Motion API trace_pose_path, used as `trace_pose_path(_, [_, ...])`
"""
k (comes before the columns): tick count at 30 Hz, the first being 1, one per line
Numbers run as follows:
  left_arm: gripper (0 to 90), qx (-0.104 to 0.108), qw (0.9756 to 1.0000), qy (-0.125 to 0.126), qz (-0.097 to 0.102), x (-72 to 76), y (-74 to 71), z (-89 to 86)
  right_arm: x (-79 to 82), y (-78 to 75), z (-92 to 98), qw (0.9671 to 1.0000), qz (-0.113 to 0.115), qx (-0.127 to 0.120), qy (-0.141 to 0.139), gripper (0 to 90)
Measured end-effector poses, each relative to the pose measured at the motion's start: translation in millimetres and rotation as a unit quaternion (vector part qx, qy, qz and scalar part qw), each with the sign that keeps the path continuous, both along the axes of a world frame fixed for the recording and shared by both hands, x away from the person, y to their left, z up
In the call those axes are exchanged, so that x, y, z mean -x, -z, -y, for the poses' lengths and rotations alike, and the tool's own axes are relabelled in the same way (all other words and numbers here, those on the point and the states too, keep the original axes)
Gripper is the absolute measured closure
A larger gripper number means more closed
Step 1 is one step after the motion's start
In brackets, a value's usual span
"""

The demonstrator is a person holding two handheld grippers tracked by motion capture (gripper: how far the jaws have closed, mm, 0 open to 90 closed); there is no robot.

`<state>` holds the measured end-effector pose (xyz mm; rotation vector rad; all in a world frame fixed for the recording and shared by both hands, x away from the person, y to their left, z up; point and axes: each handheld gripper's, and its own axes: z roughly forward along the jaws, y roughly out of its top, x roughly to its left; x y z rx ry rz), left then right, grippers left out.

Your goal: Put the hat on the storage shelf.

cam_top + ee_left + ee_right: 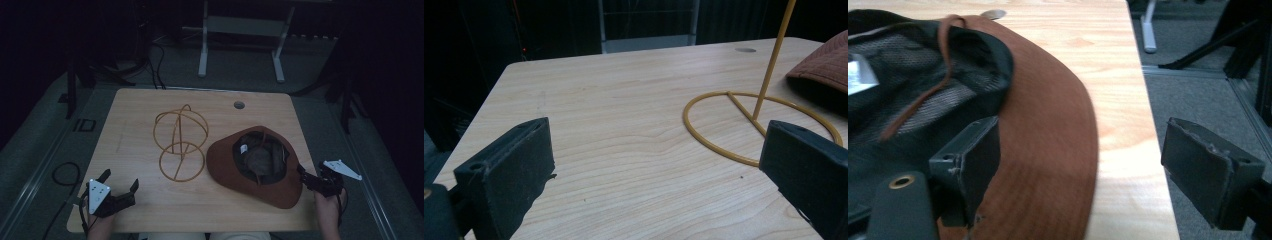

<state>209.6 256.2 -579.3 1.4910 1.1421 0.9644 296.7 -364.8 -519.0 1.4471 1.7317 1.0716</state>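
Observation:
A brown wide-brimmed hat (260, 172) lies upside down on the right of the wooden table (135, 120), its dark mesh lining and a leather cord facing up. A yellow wire hat stand (180, 142) stands at the table's middle, to the left of the hat. My right gripper (311, 171) is open at the hat's right brim. In the right gripper view its (1083, 150) left jaw sits over the brim (1048, 125) and its right jaw hangs past the table edge. My left gripper (121, 179) is open at the front left corner, holding nothing. The stand's pole (769, 75) rises ahead of it.
A round cable hole (239, 104) sits near the table's far edge. A white frame (202, 50) stands on the grey floor beyond the table. A black cable (65, 175) loops on the floor at the left. The table's right edge (1148, 125) runs close to my right gripper.

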Motion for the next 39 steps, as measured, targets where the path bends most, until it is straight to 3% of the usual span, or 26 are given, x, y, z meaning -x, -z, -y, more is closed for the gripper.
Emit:
trace_pose_path(3, [1.7, 0.003, 1.0, 0.001, 0.0, -0.2, 0.7, -0.2, -3.7, -10.7, -5.7, 0.9997, 0.006, 0.01, -0.022, 16.0])
trace_pose_path(6, [1.7, -0.001, 1.0, 0.007, -0.005, -0.9, 1.8, 0.2, -11.8, -19.1, -8.1, 0.9993, -0.006, -0.009, -0.036, 14.8])
trace_pose_path(10, [1.8, -0.001, 0.9999, 0.01, -0.006, -1.0, 1.8, 1.1, -24.0, -29.1, -18.9, 0.9974, 0.005, 0.018, -0.07, 13.6])
trace_pose_path(14, [1.7, 0.0, 0.9999, 0.01, -0.006, -1.2, 1.7, 0.4, -35.1, -30.1, -25.9, 0.9964, -0.006, 0.026, -0.08, 13.7])
trace_pose_path(18, [1.7, 0.0, 0.9999, 0.013, -0.009, -1.0, 2.3, 0.2, -54.6, -25.1, -35.0, 0.995, -0.025, 0.011, -0.096, 13.5])
trace_pose_path(22, [1.7, 0.0, 0.9999, 0.014, -0.009, -1.2, 2.3, 0.5, -69.3, -17.6, -43.0, 0.9956, -0.025, 0.028, -0.086, 11.5])
trace_pose_path(29, [1.7, 0.004, 0.9999, 0.014, -0.01, -1.6, 2.0, -0.8, -88.7, -2.5, -55.1, 0.9938, -0.067, 0.057, -0.067, 14.9])
trace_pose_path(33, [1.8, 0.004, 0.9998, 0.016, -0.012, -1.4, 2.1, -0.8, -92.6, 6.1, -57.9, 0.9932, -0.076, 0.059, -0.066, 23.2])
trace_pose_path(39, [1.8, 0.004, 0.9998, 0.014, -0.013, -1.2, 1.7, -1.5, -96.5, 15.8, -61.9, 0.9926, -0.095, 0.058, -0.05, 27.7])
